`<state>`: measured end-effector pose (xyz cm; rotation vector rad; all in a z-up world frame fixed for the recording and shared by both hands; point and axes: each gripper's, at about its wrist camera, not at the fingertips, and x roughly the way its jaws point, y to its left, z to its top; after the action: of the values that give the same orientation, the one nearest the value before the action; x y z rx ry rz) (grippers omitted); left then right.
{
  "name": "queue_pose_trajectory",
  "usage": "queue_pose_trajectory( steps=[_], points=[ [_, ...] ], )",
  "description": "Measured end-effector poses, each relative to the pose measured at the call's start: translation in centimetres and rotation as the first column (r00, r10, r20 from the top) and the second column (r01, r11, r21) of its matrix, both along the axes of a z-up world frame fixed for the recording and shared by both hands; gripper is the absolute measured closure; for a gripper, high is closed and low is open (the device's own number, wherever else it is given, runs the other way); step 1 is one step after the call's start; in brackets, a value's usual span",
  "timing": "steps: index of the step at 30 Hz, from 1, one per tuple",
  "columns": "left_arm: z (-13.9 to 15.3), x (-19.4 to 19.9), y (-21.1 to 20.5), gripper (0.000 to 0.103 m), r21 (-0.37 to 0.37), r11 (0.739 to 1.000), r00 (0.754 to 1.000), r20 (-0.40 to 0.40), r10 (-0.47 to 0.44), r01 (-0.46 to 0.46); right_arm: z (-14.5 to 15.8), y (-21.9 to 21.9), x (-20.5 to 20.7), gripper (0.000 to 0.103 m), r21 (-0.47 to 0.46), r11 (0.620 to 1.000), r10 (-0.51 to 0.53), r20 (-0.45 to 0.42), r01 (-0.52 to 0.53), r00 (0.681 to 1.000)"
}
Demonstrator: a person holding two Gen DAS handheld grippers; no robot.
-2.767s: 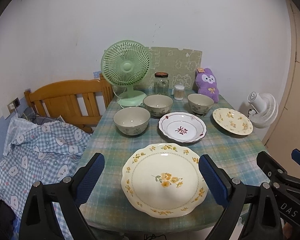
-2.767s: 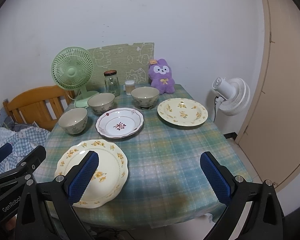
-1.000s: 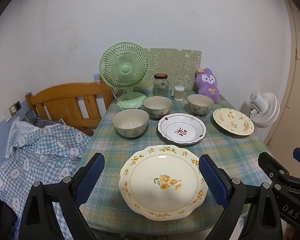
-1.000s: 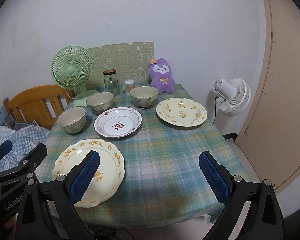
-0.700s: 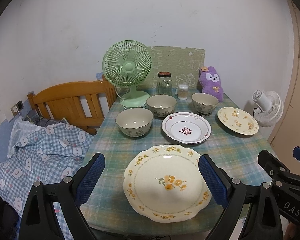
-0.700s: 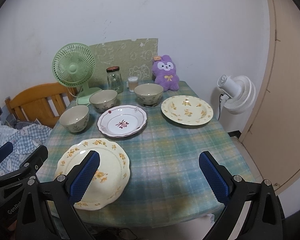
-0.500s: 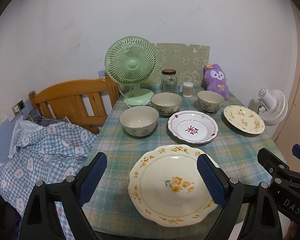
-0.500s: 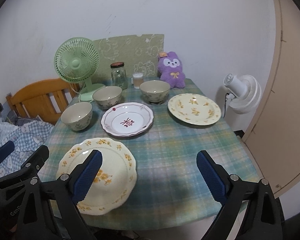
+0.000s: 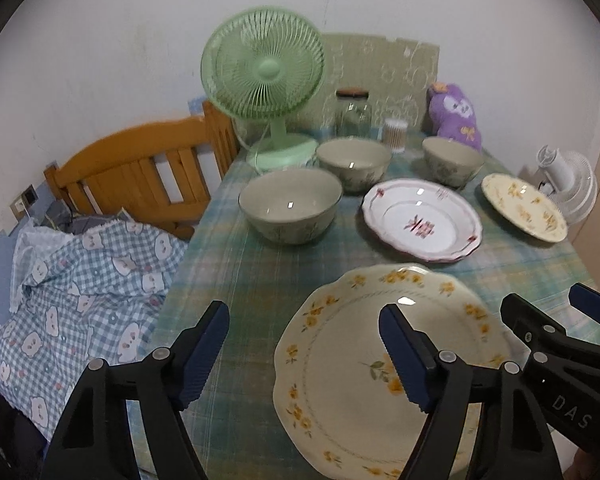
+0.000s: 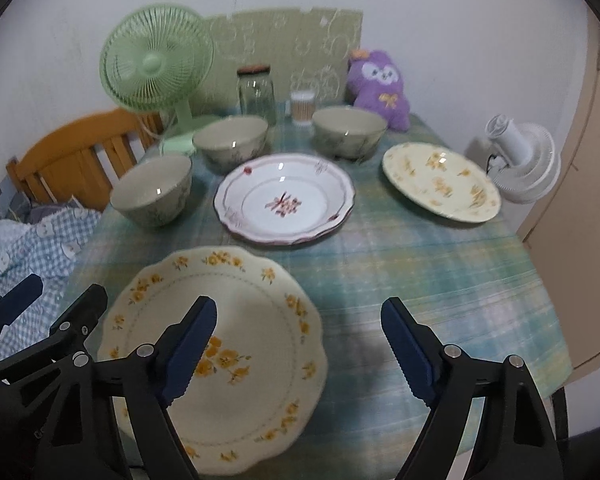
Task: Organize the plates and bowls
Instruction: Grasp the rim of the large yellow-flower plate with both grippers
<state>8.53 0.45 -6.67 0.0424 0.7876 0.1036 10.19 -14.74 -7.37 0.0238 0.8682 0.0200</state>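
Both grippers dropped nearer the yellow plate [image 10: 216,356] — jaws narrowing, empty | step: approach | next: straddle its rim.

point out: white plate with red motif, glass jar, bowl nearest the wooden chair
white plate [image 10: 288,204], right wrist view, red centre motif
glass jar [image 10: 256,96], right wrist view, glass body
nearest bowl [image 9: 288,204], left wrist view, inner wall
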Motion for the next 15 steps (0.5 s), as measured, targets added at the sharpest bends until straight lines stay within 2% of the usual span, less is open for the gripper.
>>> queue_pose_trajectory(
  steps=[5,10,13,15],
  points=[
    [-2.6,1.5,0.6,0.028,-0.015,1.000,0.997,-0.078,-0.001,0.000,-2.5,1.1,1.7,0.020,-0.010,1.000,0.000,-0.069,0.000,0.998],
    [-4.8,3.0,0.7,0.031,-0.036,0.999,0.990,-0.141,-0.026,0.021,-4.8,1.5,3.3,0.029,-0.026,1.000,-0.016,-0.149,0.013,0.989],
    [-5.7,3.6,0.9,0.035,-0.048,0.998,0.984,-0.175,-0.037,0.029,-6.2,1.6,4.0,0.033,-0.032,0.999,-0.023,-0.201,0.017,0.979],
    [-6.3,4.1,1.0,0.041,-0.060,0.998,0.979,-0.199,-0.043,0.031,-6.7,1.7,4.1,0.034,-0.032,0.999,-0.029,-0.222,0.022,0.975]
  ],
)
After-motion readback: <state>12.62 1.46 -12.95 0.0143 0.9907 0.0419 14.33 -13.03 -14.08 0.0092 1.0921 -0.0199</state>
